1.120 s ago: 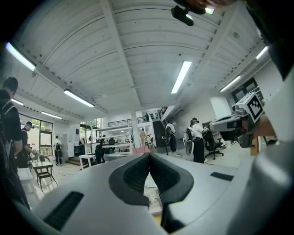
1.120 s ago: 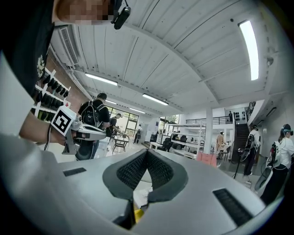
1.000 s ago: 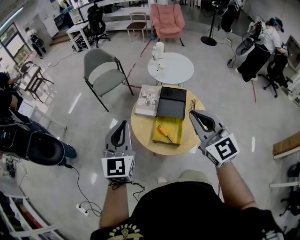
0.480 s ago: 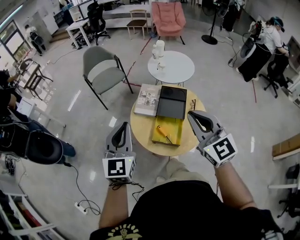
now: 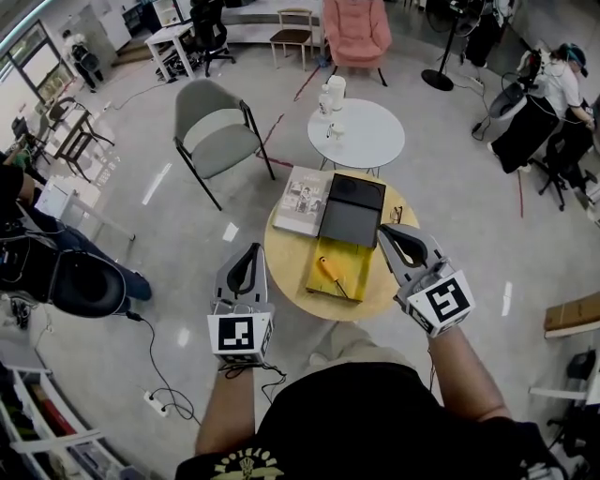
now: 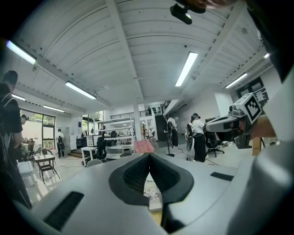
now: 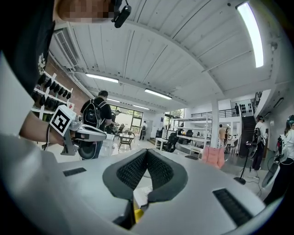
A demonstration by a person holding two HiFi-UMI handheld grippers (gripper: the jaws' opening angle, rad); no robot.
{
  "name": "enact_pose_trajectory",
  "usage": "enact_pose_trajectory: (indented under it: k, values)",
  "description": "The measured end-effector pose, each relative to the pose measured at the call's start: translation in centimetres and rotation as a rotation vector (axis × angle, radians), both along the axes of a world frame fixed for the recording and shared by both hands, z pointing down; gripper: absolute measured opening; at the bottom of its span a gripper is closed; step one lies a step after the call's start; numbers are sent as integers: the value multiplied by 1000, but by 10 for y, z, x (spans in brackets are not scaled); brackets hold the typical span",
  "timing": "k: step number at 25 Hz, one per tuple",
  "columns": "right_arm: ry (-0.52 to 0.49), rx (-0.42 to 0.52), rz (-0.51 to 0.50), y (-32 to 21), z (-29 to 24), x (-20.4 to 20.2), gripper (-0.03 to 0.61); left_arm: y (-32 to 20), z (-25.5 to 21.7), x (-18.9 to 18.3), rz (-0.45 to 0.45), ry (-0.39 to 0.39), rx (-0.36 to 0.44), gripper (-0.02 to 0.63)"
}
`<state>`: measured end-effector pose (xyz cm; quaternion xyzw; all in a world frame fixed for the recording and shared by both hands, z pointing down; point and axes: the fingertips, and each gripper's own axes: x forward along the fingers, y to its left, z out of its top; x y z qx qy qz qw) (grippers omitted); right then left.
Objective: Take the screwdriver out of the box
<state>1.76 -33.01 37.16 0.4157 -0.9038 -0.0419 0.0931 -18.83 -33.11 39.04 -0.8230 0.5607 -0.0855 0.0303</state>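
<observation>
On the round wooden table [image 5: 286, 258] lies an open yellow box [image 5: 352, 255], its black lid [image 5: 352, 208] folded back on the far side. Inside it rests the screwdriver [image 5: 329, 269], yellow handle to the far left, dark shaft towards me. My left gripper [image 5: 251, 247] hovers off the table's left edge, shut and empty; in its own view the left gripper [image 6: 149, 155] has its pads meeting. My right gripper [image 5: 382, 228] hangs over the table's right rim beside the box, shut on nothing. Seen in its own view, the right gripper [image 7: 147, 150] also has its pads together.
A magazine [image 5: 302, 199] lies left of the black lid. Beyond stand a white round table [image 5: 361, 139] with a bottle, a grey chair [image 5: 217, 131] and a pink armchair [image 5: 356, 26]. A cable and power strip [image 5: 155, 403] cross the floor at lower left. People sit at both sides.
Both grippers have drifted forward and slightly down, nearer the wooden table, and the view has shifted with them. Their jaws stay shut; the screwdriver has not moved.
</observation>
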Motion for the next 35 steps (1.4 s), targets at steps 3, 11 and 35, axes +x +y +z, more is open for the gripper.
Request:
enact_pose_trajectory:
  k: [3,11,35]
  values:
    - [-1,-6,-9,-14,8,2,15,-12,5,3,-4,-6,-1,14]
    - [11,-60,-29,-45,34,8,15,-43,17,19,3,-10,-17,14]
    - [79,-276,-98,-83,151,-19,17,-78,64,43,32,-21,-103,14]
